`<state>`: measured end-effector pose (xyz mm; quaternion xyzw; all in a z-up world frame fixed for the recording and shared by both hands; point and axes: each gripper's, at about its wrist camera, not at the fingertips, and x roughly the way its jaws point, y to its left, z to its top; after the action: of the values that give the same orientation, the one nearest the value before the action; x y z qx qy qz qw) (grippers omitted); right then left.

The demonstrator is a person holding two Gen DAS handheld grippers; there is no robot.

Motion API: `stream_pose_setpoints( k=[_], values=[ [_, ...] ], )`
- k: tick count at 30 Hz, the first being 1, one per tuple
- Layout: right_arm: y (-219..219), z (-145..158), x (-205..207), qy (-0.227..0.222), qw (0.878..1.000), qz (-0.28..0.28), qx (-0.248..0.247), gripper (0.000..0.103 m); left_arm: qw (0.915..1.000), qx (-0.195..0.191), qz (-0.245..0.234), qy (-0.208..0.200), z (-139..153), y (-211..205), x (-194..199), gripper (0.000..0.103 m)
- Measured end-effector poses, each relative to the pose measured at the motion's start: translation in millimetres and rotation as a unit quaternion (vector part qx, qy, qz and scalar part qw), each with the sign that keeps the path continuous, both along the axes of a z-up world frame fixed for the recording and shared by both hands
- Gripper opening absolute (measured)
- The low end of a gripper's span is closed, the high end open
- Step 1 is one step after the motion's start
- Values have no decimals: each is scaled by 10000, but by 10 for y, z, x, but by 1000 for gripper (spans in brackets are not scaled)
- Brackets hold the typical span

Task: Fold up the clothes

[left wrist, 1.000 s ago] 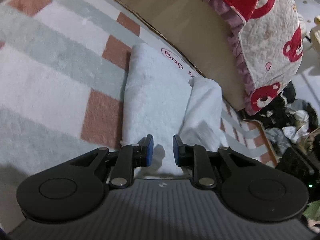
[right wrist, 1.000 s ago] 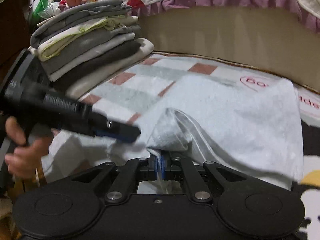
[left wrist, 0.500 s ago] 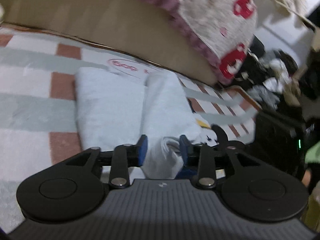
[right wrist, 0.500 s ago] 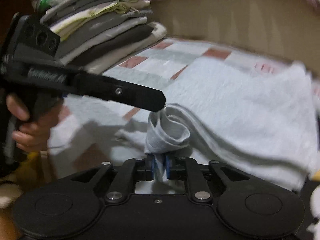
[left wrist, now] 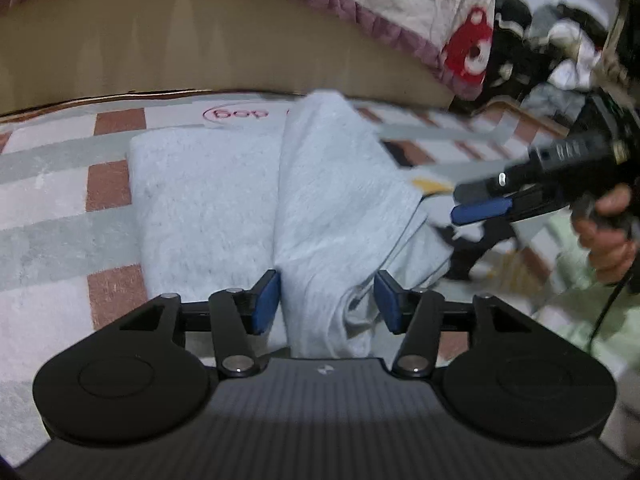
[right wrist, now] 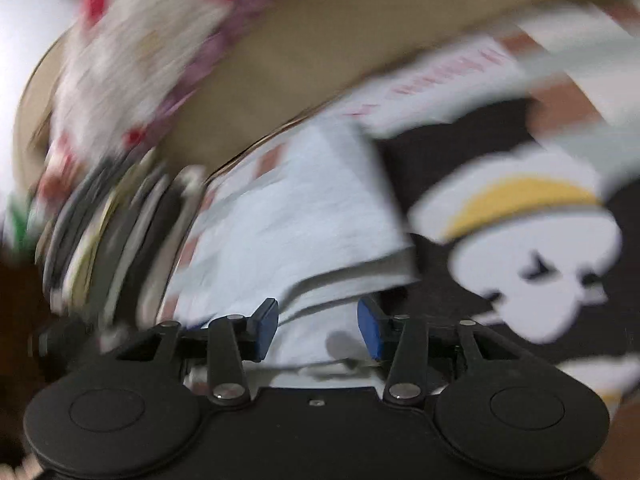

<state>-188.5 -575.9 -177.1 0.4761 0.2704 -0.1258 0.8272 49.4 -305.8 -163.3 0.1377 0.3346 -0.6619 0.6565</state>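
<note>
A pale blue-grey garment lies partly folded on the checked blanket, its right half doubled over into a thick flap. My left gripper is open, its blue pads either side of the flap's near end without pinching it. In the left wrist view the right gripper hangs at the right, held by a hand, clear of the cloth. The blurred right wrist view shows the right gripper open over the garment's near edge, holding nothing.
A stack of folded clothes sits left of the garment. A beige bed side with a quilt of red bears runs along the back. Loose clothes are piled at the far right. A cartoon print covers the blanket's right part.
The right gripper has opened and let go of the garment corner it held, then swung away to the right. The left gripper has opened wider around the folded flap.
</note>
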Motion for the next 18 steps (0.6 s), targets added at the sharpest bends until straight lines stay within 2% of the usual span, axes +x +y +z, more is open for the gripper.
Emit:
stream_pose_setpoints(
  k=[2, 3, 4, 5, 6, 9, 12, 14, 16, 17, 18],
  values=[
    [-72, -121, -12, -51, 9984, -296, 469, 51, 9999, 86, 33, -48, -28, -27, -36, 50],
    [-86, -161, 5, -73, 9971, -370, 656, 53, 9998, 68, 129, 127, -19, -28, -10, 48],
    [-100, -200, 23, -94, 9954, -444, 843, 55, 9993, 85, 267, 264, -10, -34, 21, 41],
    [-115, -240, 41, -116, 9933, -518, 1029, 58, 9985, 137, 413, 329, -5, -38, 47, 29],
    [-129, -279, 59, -137, 9907, -591, 1216, 59, 9980, 179, 502, 334, 3, -40, 58, 25],
    [-168, -383, 126, -183, 9821, -793, 1696, 67, 9989, 149, 434, -38, 51, -29, -32, 22],
    [-194, -321, 257, -12, 9897, -726, 1230, 67, 9983, 160, 550, -133, 87, -2, -111, 21],
    [-231, -358, 287, 23, 9888, -763, 1281, 67, 9968, 200, 773, 54, 78, 39, -96, 20],
    [-242, -369, 278, -106, 9891, -871, 1183, 66, 9962, 218, 838, 41, 73, 58, -89, 20],
    [-236, -358, 264, -215, 9898, -941, 1048, 57, 9962, 223, 838, -2, 76, 63, -87, 20],
    [-216, -319, 265, -268, 9919, -979, 760, 39, 9963, 222, 833, -23, 82, 65, -84, 20]
  ],
)
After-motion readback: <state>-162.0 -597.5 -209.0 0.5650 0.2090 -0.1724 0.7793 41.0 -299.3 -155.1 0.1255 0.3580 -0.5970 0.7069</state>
